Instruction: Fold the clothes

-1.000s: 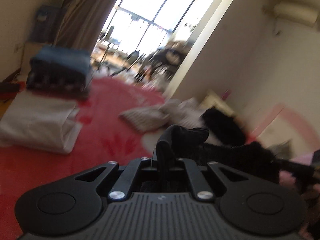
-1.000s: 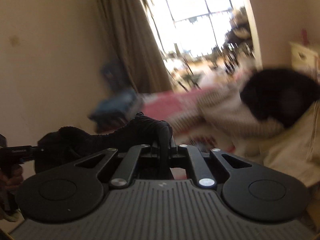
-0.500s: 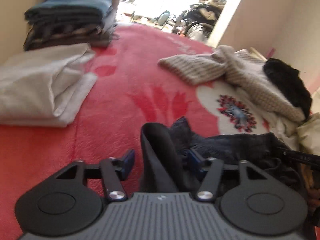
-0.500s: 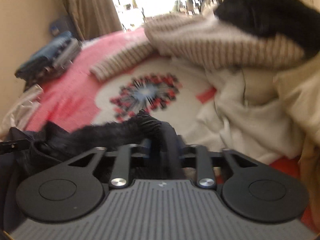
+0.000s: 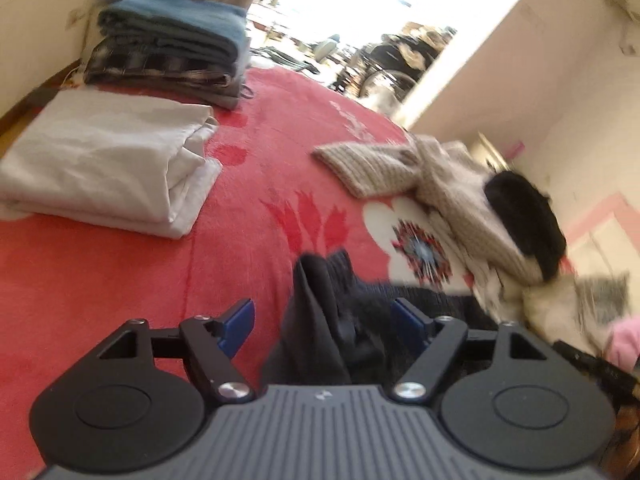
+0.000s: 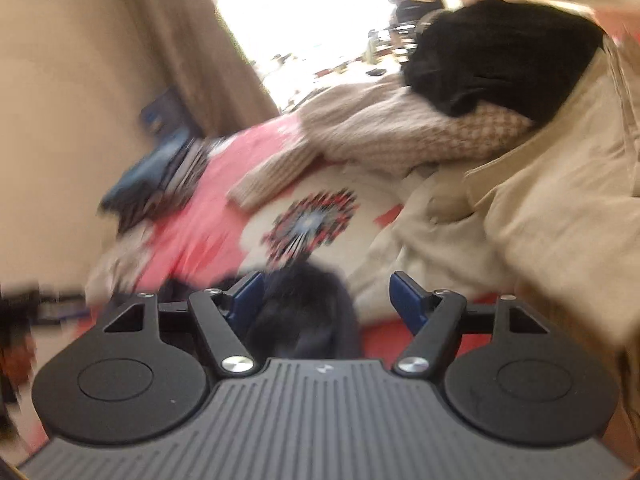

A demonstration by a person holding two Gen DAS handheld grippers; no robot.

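Note:
A dark fuzzy garment (image 5: 332,320) lies bunched on the red flowered blanket (image 5: 140,272), and a fold of it stands up between the spread blue-padded fingers of my left gripper (image 5: 325,320), which is open. In the right wrist view the other end of the dark garment (image 6: 304,312) sits between the parted fingers of my right gripper (image 6: 327,296), also open. Neither set of pads presses on the cloth. The right wrist view is blurred by motion.
A folded white garment (image 5: 108,164) and a stack of folded blue and dark clothes (image 5: 172,48) sit at the far left. A beige knit sweater (image 5: 404,168), a black fuzzy piece (image 5: 524,220) and beige garments (image 6: 552,208) are heaped on the right.
Both grippers came down to the blanket with the dark garment and have gone from shut on it to open. The garment now rests loose on the blanket.

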